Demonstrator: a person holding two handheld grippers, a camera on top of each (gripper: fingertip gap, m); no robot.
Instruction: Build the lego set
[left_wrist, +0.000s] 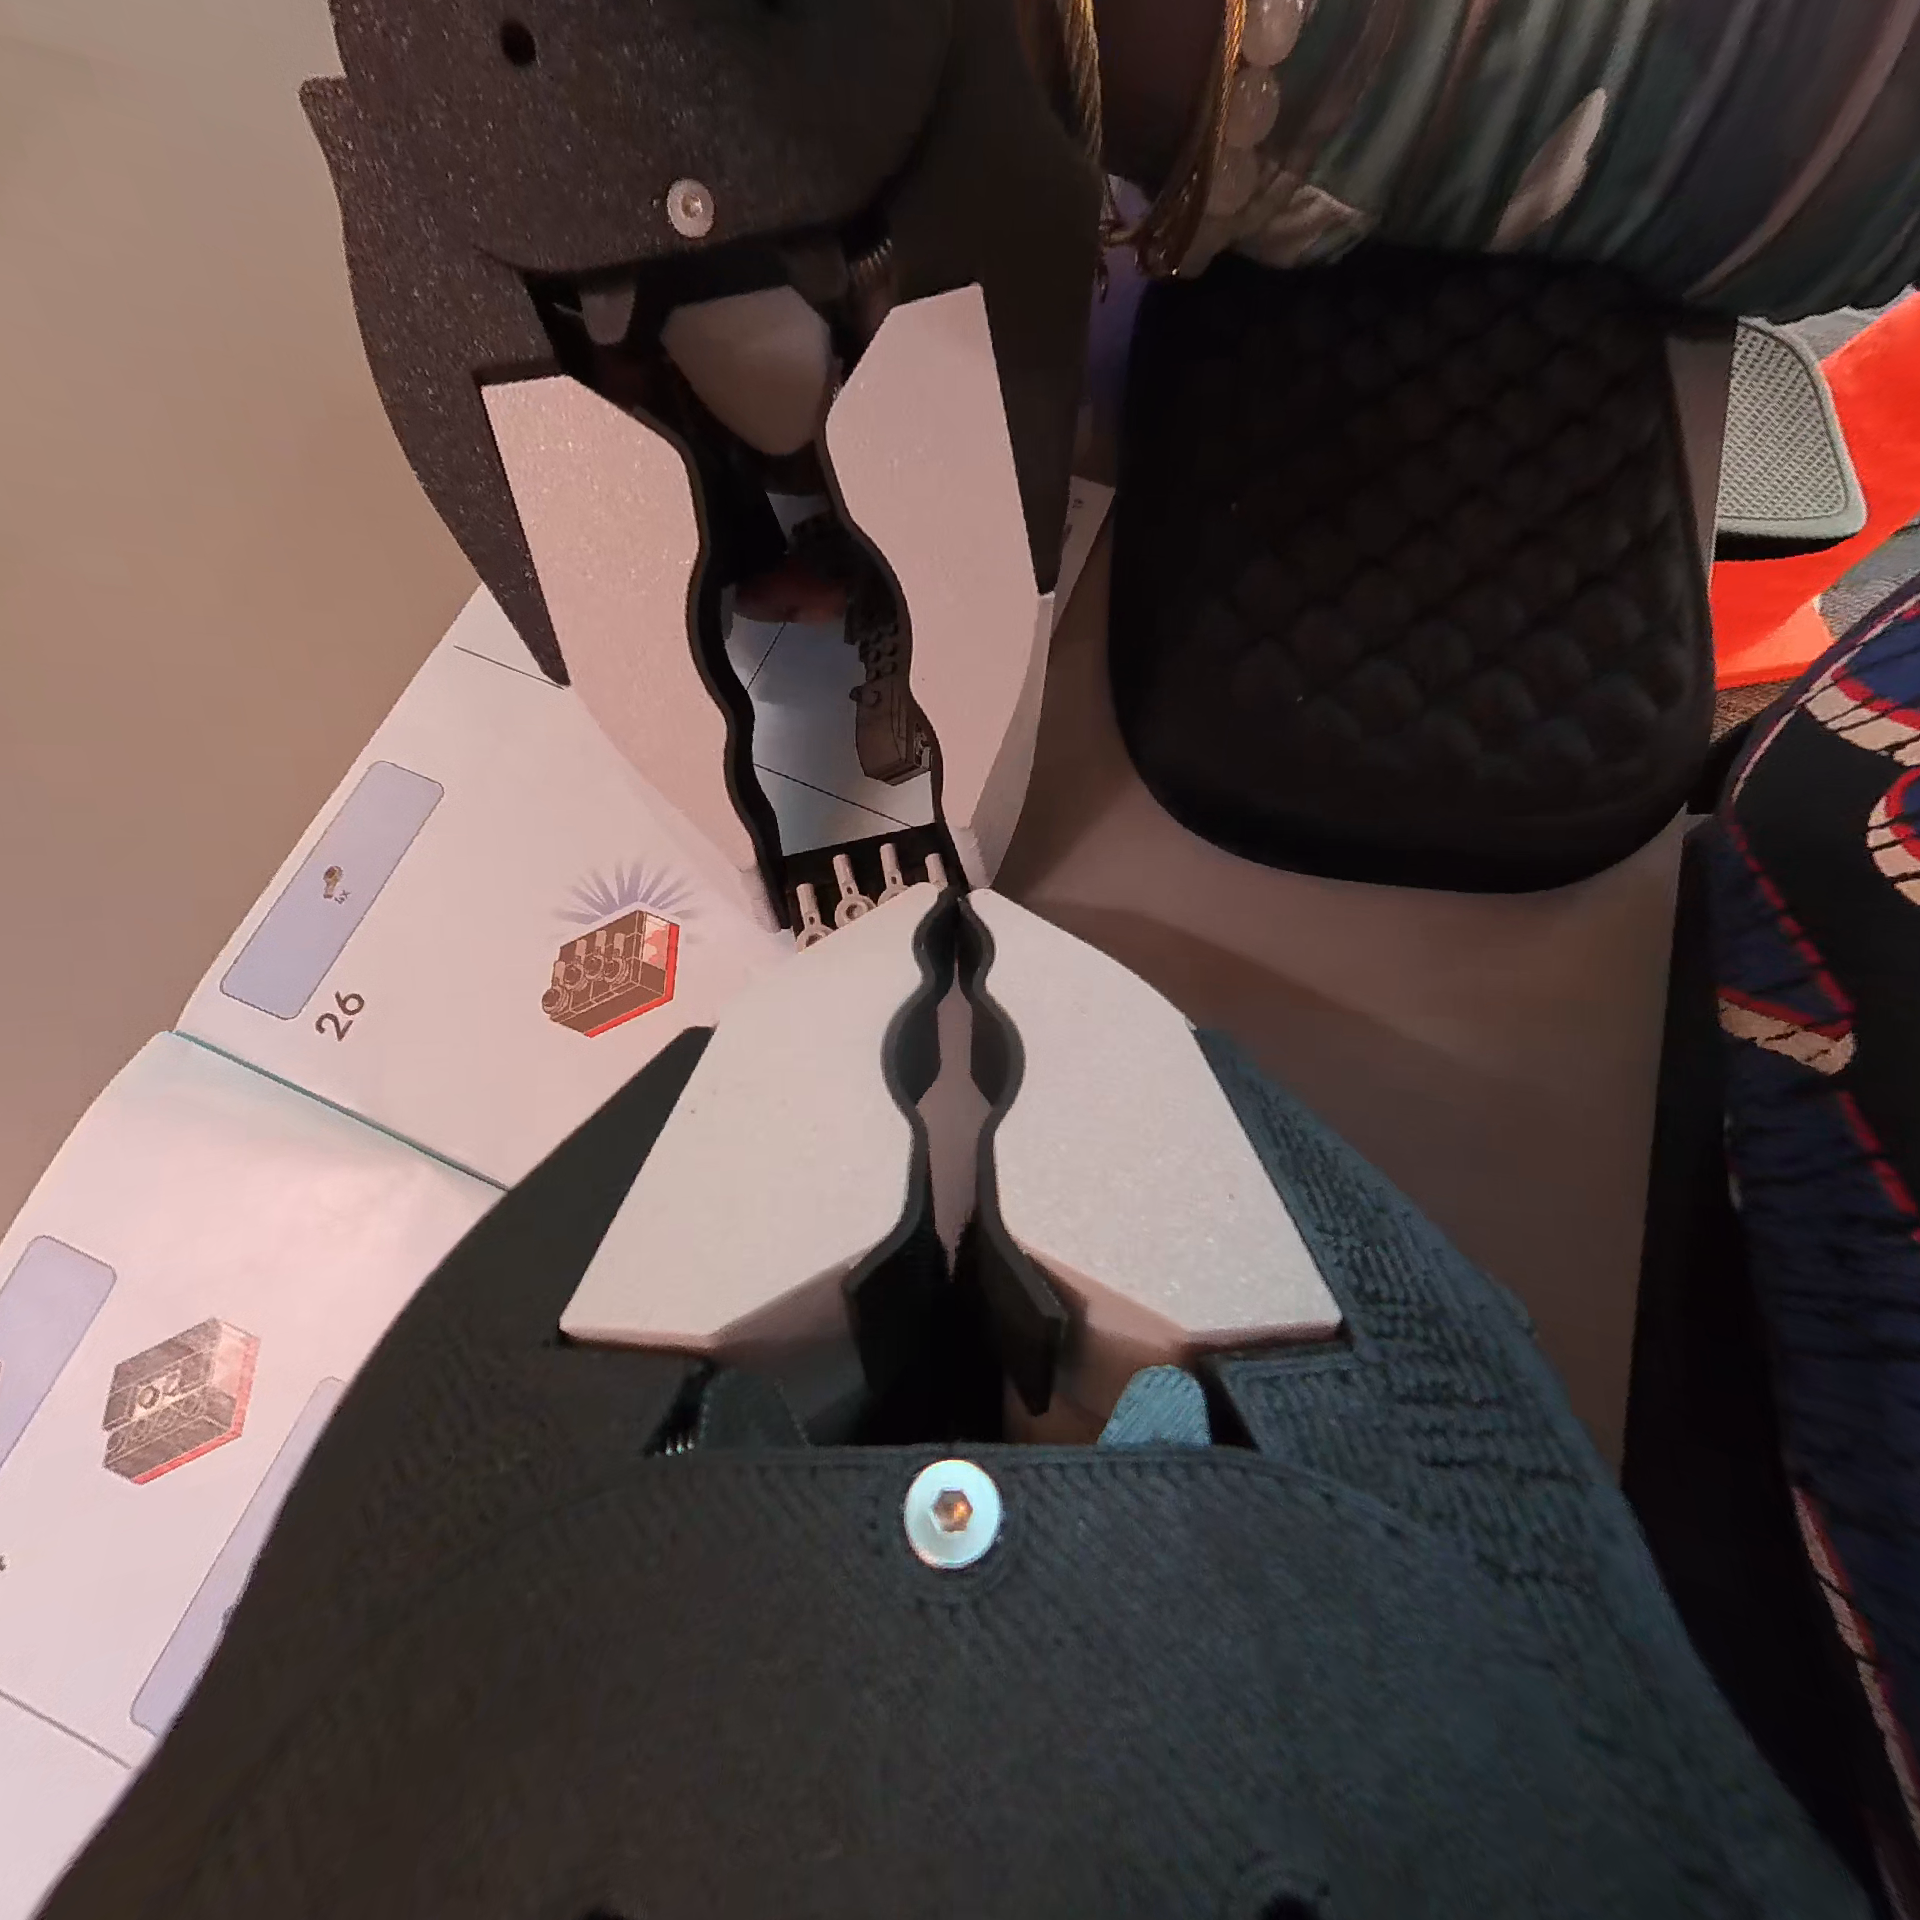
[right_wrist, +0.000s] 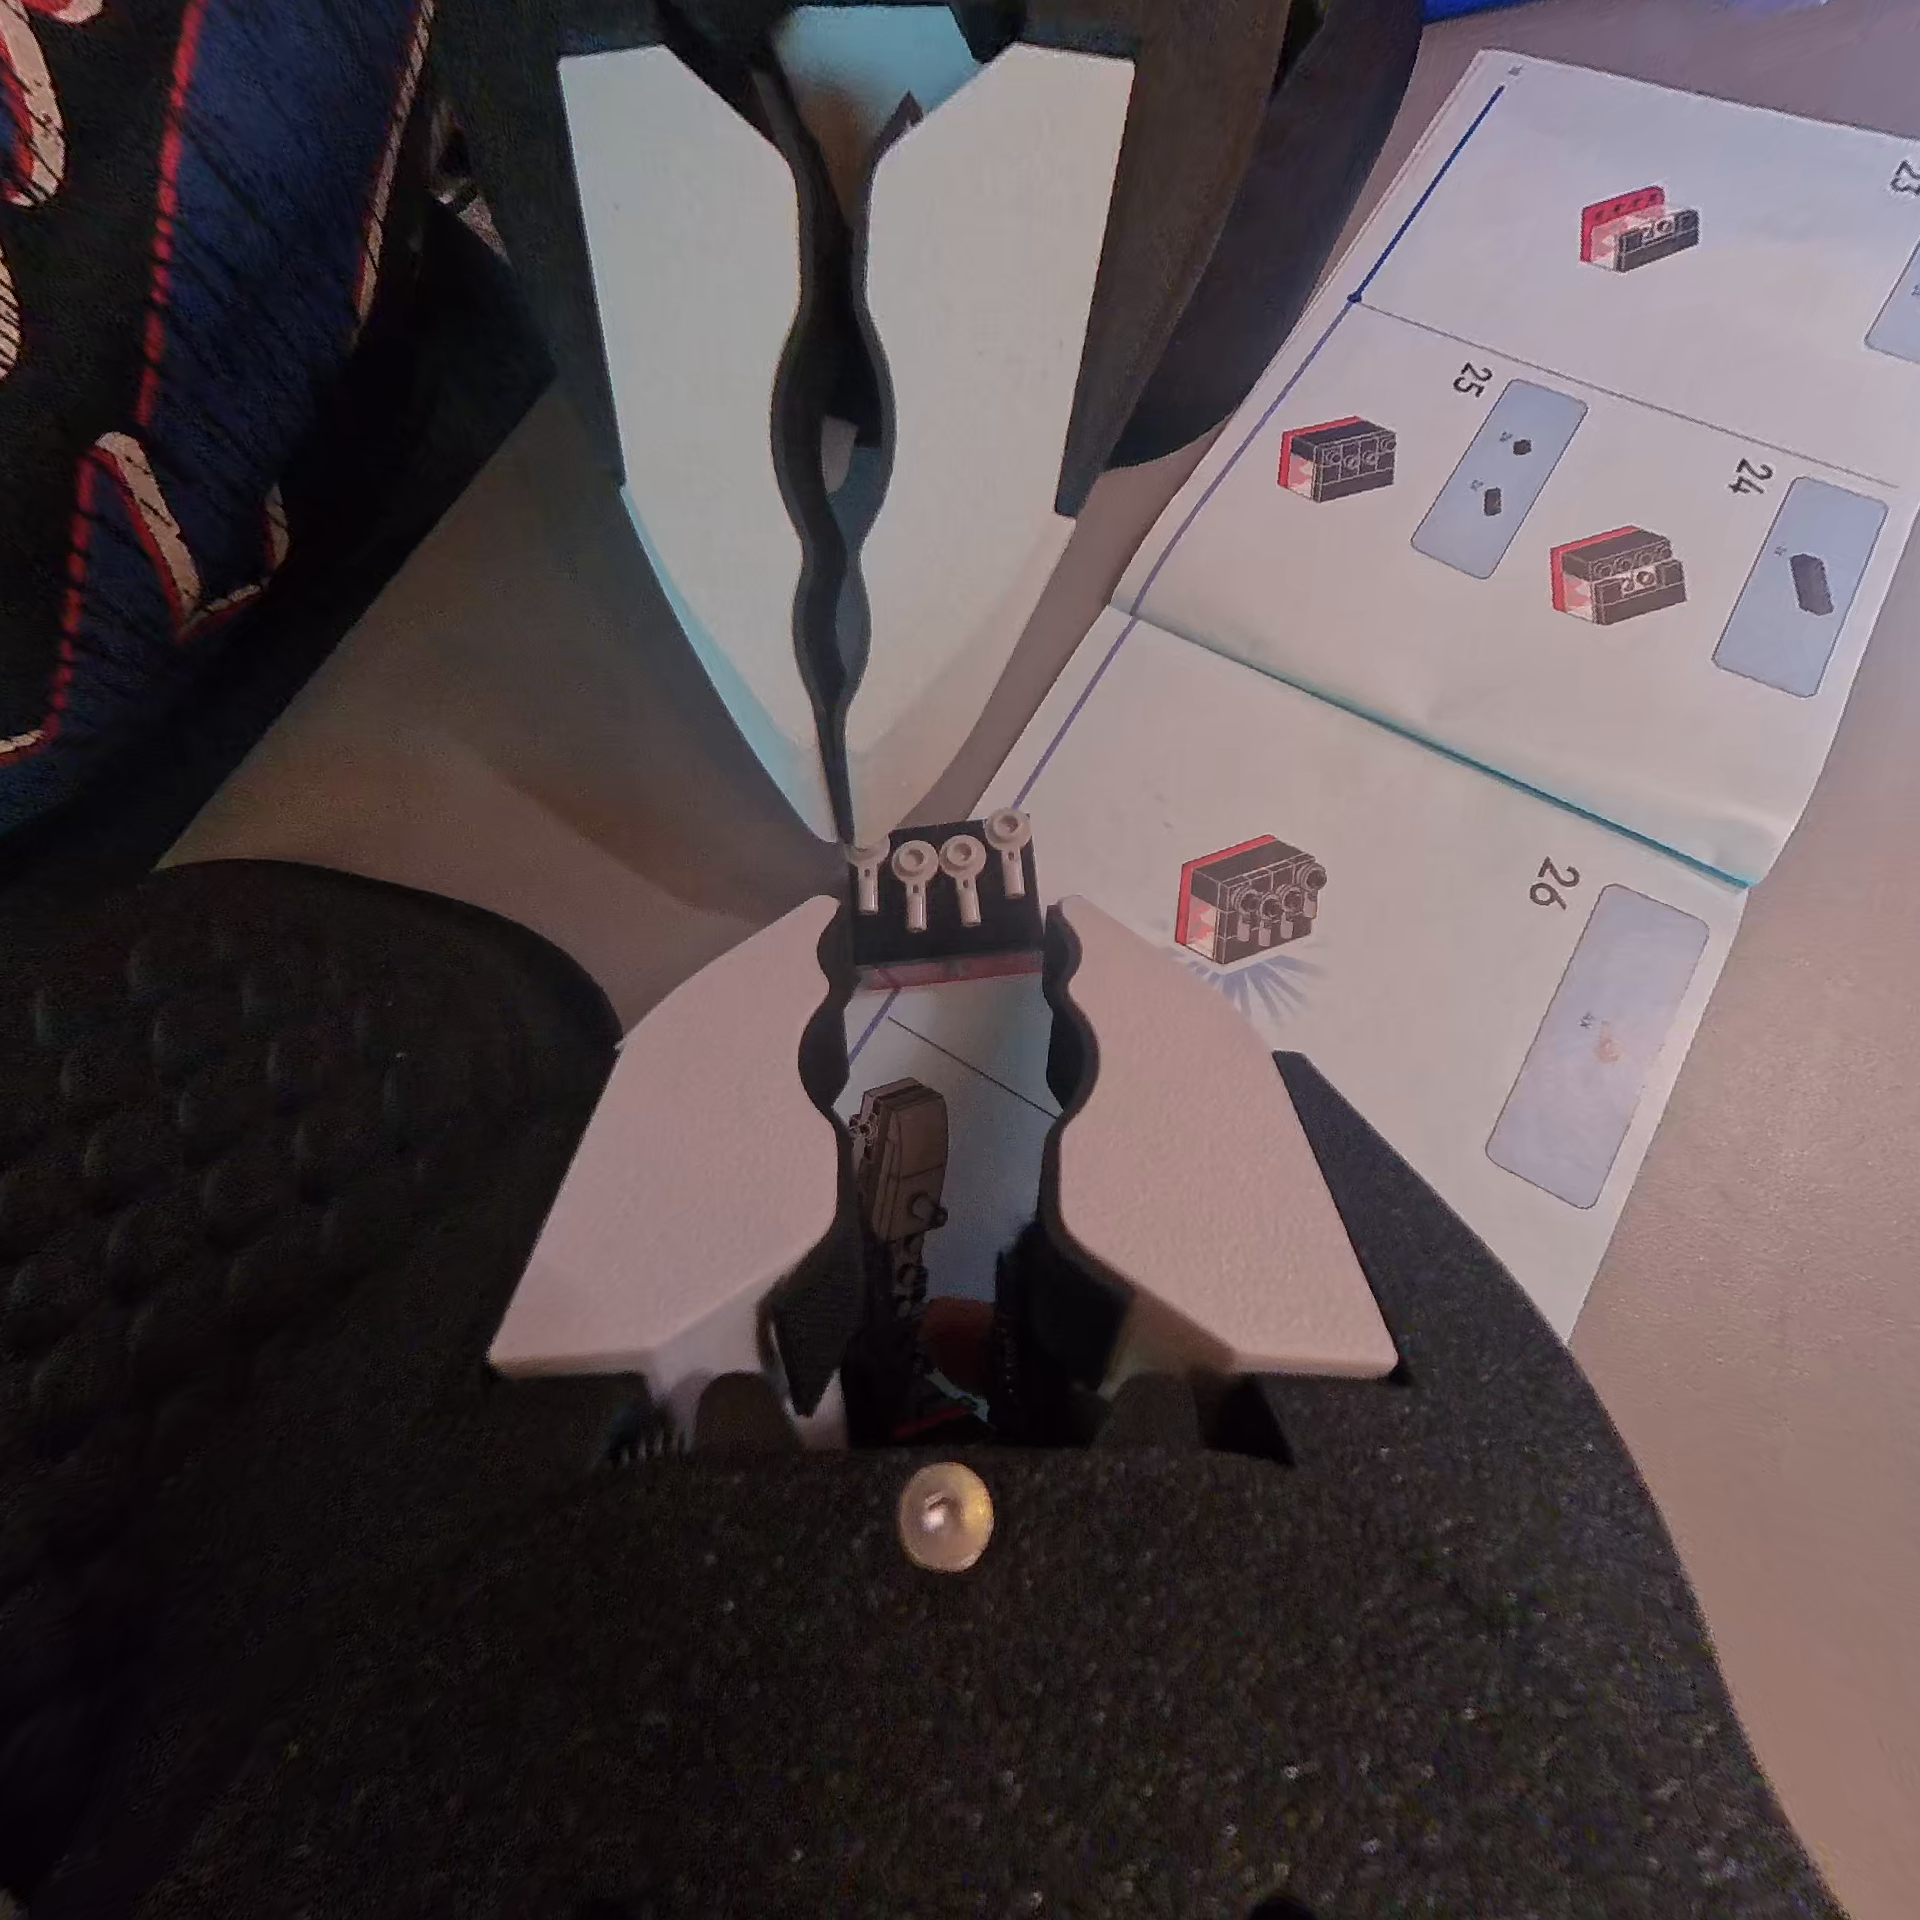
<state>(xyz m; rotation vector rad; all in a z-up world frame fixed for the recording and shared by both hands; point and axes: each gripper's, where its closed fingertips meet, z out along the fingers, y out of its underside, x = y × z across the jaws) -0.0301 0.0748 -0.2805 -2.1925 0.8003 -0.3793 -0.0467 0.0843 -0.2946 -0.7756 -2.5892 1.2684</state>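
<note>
The right gripper (right_wrist: 948, 925) pinches the small black block (right_wrist: 948, 914) between its jaws, just above the open instruction booklet (right_wrist: 1455, 665) on the worktop (right_wrist: 520, 665) — braced for pressing. The left gripper (left_wrist: 961, 914), jaws pressed together, tips against its 4 grey pins (right_wrist: 940, 871) — seating them, I'd guess.

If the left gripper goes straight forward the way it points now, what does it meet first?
Most likely the small lego block with pale pins, held in the right gripper. The left gripper, shut, has its tips already at the block's edge; whether they touch is unclear.
</note>
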